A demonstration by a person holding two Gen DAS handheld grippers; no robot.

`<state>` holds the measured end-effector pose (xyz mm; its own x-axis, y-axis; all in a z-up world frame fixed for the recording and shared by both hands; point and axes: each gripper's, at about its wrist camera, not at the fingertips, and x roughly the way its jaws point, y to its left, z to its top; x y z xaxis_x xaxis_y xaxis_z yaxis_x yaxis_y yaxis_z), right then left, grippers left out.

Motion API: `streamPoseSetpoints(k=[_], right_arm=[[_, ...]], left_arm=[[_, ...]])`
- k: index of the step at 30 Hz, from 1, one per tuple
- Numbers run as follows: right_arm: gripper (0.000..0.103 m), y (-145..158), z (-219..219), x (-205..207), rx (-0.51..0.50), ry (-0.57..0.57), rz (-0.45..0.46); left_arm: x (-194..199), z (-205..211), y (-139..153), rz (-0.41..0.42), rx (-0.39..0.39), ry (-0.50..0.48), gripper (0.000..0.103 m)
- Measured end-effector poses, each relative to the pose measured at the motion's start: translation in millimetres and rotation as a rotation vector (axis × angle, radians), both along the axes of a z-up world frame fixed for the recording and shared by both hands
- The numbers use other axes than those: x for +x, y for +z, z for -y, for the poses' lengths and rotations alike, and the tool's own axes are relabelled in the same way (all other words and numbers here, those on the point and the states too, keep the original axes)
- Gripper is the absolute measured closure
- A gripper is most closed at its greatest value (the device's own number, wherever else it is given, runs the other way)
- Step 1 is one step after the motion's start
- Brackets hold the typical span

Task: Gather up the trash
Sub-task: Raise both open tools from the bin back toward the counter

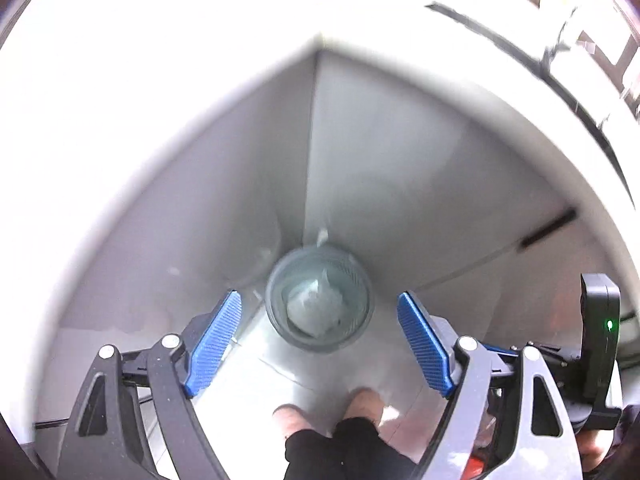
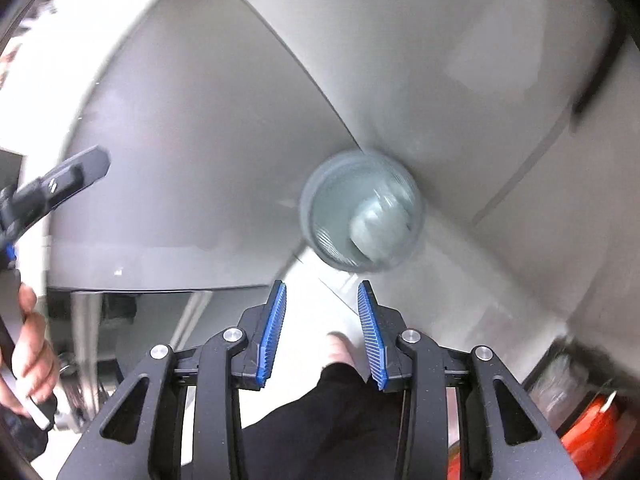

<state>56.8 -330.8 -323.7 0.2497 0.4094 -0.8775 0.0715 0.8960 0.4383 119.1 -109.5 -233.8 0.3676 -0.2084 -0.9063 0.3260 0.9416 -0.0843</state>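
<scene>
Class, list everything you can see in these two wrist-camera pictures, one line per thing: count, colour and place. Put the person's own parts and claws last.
Waste bin: one, grey mesh, on the floor in the corner where two walls meet.
Crumpled bag or wrap: one, whitish, inside the waste bin.
Walls: two, pale grey, meeting behind the bin.
Floor: one, light tiles, below the claws.
Orange object: one, lower right edge of the right view, too blurred to identify.
Feet: two, bare toes below dark trouser legs, near the bin.
Hand: one, gripping the left claw's handle.
Left claw: one, black with blue pads, open, empty.
Right claw: one, black with blue pads, open, empty.
</scene>
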Motion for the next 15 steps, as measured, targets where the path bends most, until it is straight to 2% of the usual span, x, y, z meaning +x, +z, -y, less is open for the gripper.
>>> streamPoseSetpoints(k=[5,8,10,15], right_arm=[[0.061,103.0,3.8,25.9,0.018,0.041,0.19],[0.061,152.1,5.8,47.7,0.001,0.062,0.271],[0.061,186.6,5.8,67.1,-0.011,0.073,0.321],[0.061,231.6,-11.1,127.0,-0.069,0.079,0.42]], left_arm=[[22.8,-25.9,99.0,0.107,-0.011,0.142,0.019],[44.3,-38.7,137.8,0.157,0.009,0.236,0.019],[60.9,-54.5,151.1,0.179,0.014,0.293,0.019],[116.3,-92.0,161.0,0.225,0.041,0.382,0.015]])
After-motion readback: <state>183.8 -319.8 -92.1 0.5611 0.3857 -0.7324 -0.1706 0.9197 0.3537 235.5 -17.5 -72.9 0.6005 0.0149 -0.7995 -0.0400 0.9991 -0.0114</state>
